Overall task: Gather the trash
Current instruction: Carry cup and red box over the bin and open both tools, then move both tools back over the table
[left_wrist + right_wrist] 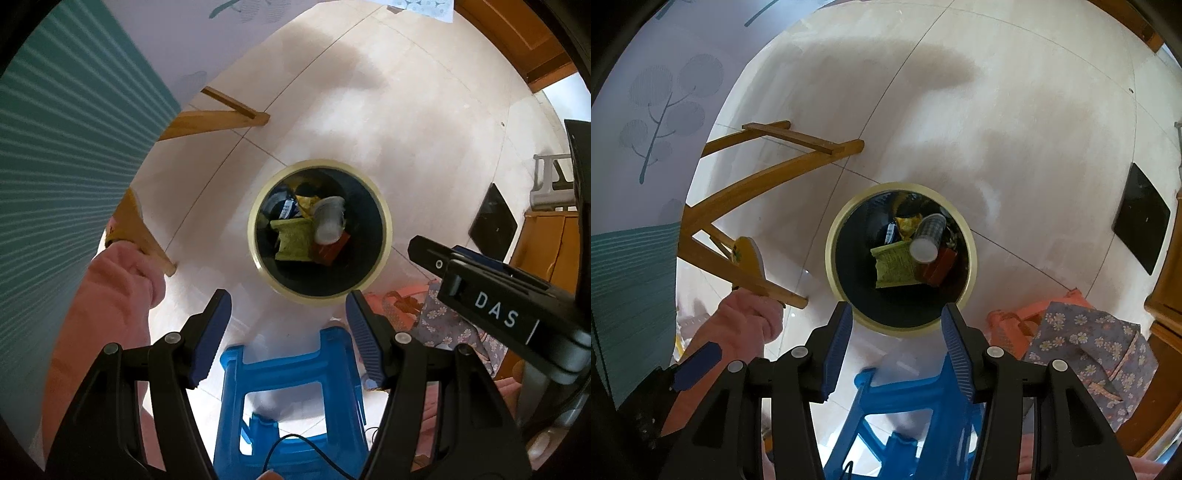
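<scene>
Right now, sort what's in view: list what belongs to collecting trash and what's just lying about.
Job:
- trash bin
- clear plastic cup in it
- green wrapper in it
- red packet in it

Lying about:
- blue stool
- floral cloth
- wooden frame

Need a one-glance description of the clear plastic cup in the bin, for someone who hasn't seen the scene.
Find the round bin with the pale yellow rim on the tiled floor. Inside, on top of the trash, the clear plastic cup lies on its side between a green packet and a red box. It is the only see-through item.
</scene>
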The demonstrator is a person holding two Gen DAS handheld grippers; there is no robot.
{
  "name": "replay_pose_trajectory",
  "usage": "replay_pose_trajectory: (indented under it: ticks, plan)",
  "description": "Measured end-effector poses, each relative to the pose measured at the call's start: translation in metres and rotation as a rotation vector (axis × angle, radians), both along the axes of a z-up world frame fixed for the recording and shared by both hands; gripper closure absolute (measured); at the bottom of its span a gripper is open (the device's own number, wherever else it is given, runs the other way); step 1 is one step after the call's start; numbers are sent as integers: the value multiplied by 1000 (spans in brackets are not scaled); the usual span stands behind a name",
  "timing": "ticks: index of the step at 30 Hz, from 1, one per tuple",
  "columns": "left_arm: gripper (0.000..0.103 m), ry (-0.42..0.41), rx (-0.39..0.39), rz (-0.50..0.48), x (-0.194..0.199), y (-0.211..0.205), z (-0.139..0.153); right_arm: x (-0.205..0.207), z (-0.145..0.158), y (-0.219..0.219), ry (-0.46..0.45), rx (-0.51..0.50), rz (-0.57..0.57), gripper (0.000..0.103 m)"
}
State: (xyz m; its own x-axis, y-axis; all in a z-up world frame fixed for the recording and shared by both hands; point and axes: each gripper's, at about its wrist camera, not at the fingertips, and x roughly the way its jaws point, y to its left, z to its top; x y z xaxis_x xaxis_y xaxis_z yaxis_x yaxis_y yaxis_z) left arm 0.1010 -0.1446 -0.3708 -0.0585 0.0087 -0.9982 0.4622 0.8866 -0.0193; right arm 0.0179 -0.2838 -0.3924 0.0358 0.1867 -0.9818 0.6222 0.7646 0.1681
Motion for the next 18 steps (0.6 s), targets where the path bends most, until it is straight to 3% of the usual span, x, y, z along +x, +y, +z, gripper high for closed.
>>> replay_pose_trajectory:
  ticks: [8,18]
  plan:
    - [42,5,-3,-21,-8,-3,18,-3,6,5,1,-5,19,52]
    - [42,-32,-48,-91,-21,2,74,-16,56,17,-61,-39,55,52]
